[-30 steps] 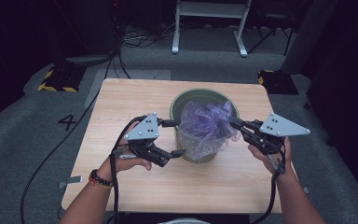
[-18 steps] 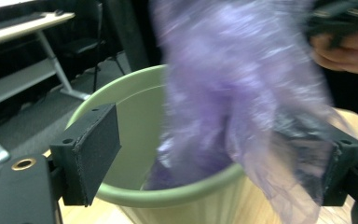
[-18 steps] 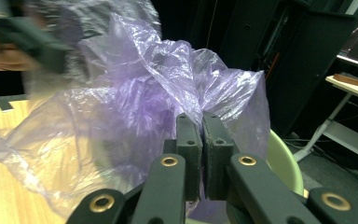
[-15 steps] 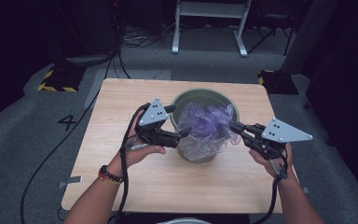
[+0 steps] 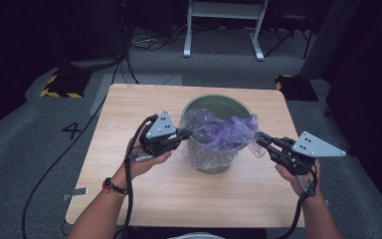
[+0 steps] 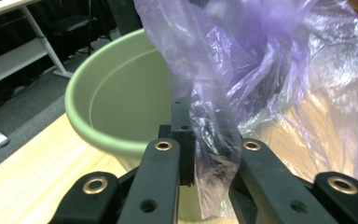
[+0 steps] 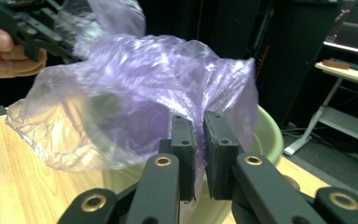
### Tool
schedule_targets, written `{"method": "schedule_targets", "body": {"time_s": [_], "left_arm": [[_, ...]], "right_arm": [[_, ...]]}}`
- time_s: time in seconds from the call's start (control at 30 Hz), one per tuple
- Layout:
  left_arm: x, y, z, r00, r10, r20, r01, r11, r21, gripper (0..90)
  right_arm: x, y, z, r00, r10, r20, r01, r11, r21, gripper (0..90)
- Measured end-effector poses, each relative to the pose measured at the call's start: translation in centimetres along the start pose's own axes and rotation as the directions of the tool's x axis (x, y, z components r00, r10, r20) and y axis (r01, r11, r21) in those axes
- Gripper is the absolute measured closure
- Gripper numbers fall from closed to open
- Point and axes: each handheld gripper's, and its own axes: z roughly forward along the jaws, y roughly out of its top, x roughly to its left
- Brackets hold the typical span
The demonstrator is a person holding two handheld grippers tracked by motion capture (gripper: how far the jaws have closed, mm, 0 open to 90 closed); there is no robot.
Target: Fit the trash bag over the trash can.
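A pale green bucket (image 5: 214, 103) stands on the wooden table (image 5: 129, 109), with a thin purple plastic bag (image 5: 219, 132) draped in and over it. My left gripper (image 5: 186, 133) is at the bucket's left rim. Its jaws have just been closing, and in the left gripper view (image 6: 205, 144) they pinch a fold of the bag (image 6: 261, 70) in front of the bucket (image 6: 116, 93). My right gripper (image 5: 258, 138) holds the bag's right edge, pulled out past the rim. Its jaws (image 7: 199, 149) have just been opening slightly, with film (image 7: 135, 93) still caught between them.
The table's near edge runs below my forearms. On the grey floor, cables trail past the table's left side near a painted 4 (image 5: 72, 130). A white stand (image 5: 224, 30) and dark equipment stand beyond the far edge.
My left gripper moved right to the bucket's rim and went from wide open to shut on the bag. My right gripper drew slightly right and down, stretching the bag.
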Motion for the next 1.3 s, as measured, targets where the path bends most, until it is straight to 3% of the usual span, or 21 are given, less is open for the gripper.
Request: {"method": "schedule_targets", "body": {"time_s": [0.17,0.3,0.63,0.83,1.0,1.1,1.3], "left_arm": [[0.1,-1.4,0.3,0.9987,-0.026,0.043,0.026,0.9997,0.0,83.7],[0.0,-2.4,0.8,0.9981,-0.033,0.052,0.033,0.9994,-0.002,85.0],[-0.2,-4.2,1.1,0.9985,-0.037,0.039,0.036,0.9991,0.022,86.2],[0.2,-5.2,1.8,0.9975,-0.067,0.024,0.067,0.9977,0.011,88.2],[-0.1,-5.1,1.8,0.9982,-0.058,0.019,0.058,0.9983,0.0,88.8],[-0.3,-5.0,1.8,0.9983,-0.057,0.017,0.057,0.9984,-0.002,88.9],[-0.2,-5.0,1.8,0.9981,-0.061,-0.007,0.061,0.9981,0.008,89.2]], "right_arm": [[-0.5,-0.9,-0.7,0.9993,0.029,0.023,-0.029,1.0,0.01,86.1],[-0.9,-1.7,-0.8,0.9984,0.045,0.033,-0.046,0.999,0.025,88.6],[-1.9,-5.0,-1.6,0.9915,0.117,0.057,-0.121,0.989,0.081,89.2],[-2.4,-6.3,-1.2,0.988,0.135,0.075,-0.143,0.983,0.113,87.8],[-2.2,-6.2,-1.2,0.9861,0.136,0.095,-0.144,0.986,0.084,49.4],[-1.6,-5.6,-1.7,0.9901,0.096,0.103,-0.102,0.993,0.057,32.1],[-0.5,-4.8,-3.0,0.9962,-0.013,0.086,0.011,1.0,0.025,22.2]]}}
